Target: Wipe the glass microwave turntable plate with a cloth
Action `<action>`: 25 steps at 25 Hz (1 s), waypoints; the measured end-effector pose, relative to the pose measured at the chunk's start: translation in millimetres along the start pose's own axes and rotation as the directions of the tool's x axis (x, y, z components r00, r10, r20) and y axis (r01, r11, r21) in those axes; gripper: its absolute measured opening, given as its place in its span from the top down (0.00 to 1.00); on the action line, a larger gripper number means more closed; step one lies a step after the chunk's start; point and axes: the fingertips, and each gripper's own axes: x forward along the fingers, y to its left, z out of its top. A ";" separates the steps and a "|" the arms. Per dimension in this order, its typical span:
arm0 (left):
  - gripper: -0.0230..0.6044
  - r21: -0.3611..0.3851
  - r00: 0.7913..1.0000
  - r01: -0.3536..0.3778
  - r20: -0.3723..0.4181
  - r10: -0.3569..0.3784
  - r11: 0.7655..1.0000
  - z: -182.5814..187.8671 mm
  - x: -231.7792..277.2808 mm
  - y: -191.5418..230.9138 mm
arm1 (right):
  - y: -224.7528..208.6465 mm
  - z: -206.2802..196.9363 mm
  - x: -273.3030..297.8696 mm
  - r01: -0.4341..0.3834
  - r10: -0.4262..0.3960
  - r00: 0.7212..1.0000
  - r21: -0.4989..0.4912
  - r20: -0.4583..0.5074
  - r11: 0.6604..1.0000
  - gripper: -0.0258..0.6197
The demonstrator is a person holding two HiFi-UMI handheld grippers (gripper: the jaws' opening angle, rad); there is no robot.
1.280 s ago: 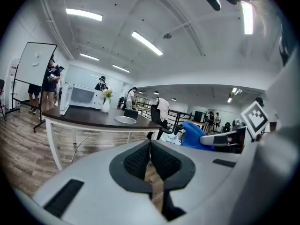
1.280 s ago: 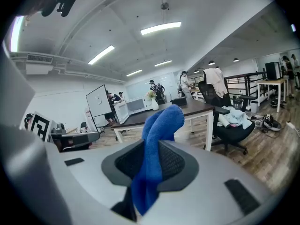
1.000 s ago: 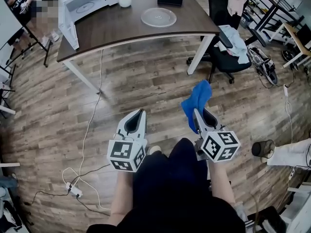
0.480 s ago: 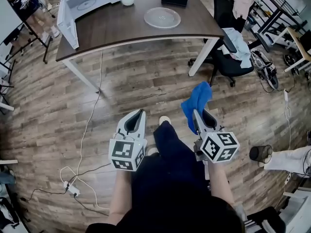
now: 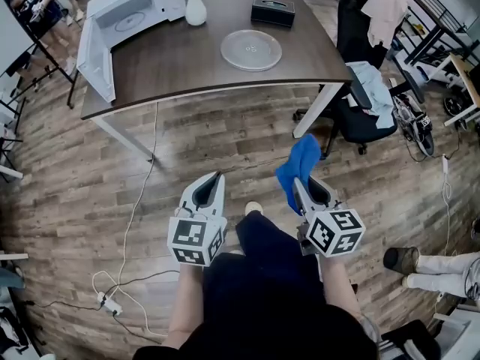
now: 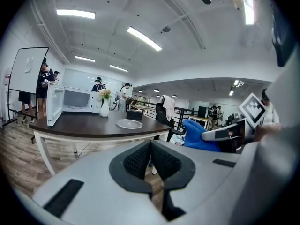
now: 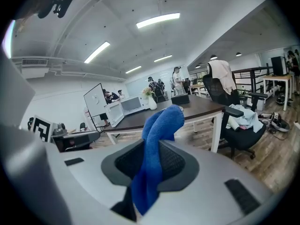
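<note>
Wood-plank floor (image 5: pixel 225 141) lies beneath both grippers, well apart from the dark table (image 5: pixel 172 66). On the table rests the glass plate (image 5: pixel 251 49), near a white microwave (image 5: pixel 124 13). The left gripper (image 5: pixel 216 177) has its jaws pressed together on nothing. The right gripper (image 5: pixel 298 182) pinches a blue cloth (image 5: pixel 301 160).

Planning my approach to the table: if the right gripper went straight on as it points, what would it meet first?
The right gripper, shut on the blue cloth, would probably meet the table at its front edge, before the glass plate. Depth is unclear.
</note>
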 end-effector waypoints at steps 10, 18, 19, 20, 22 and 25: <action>0.95 -0.034 0.999 -0.050 -0.009 0.049 0.998 28.7 71.6 17.3 | -61.4 45.4 60.1 -0.003 0.003 1.000 0.017 -0.022 1.000 0.83; 0.96 -0.045 0.996 -0.088 -0.004 0.088 0.995 34.6 118.6 21.9 | -98.4 58.6 96.1 -0.035 0.036 0.998 0.013 -0.049 0.999 0.83; 0.95 -0.045 0.996 -0.090 -0.004 0.090 0.995 34.8 122.9 21.8 | -101.3 59.6 99.8 -0.039 0.040 0.998 0.013 -0.052 0.999 0.83; 0.95 -0.045 0.996 -0.092 -0.005 0.092 0.995 35.1 126.5 22.0 | -103.4 60.5 103.2 -0.043 0.044 0.998 0.014 -0.054 0.999 0.83; 0.95 -0.048 0.995 -0.095 -0.007 0.095 0.994 35.3 131.8 22.4 | -105.8 61.5 108.4 -0.050 0.051 0.997 0.016 -0.059 0.999 0.83; 0.95 -0.056 0.995 -0.104 -0.008 0.103 0.993 34.6 136.3 24.9 | -107.5 60.5 114.1 -0.059 0.061 0.996 0.021 -0.072 0.998 0.83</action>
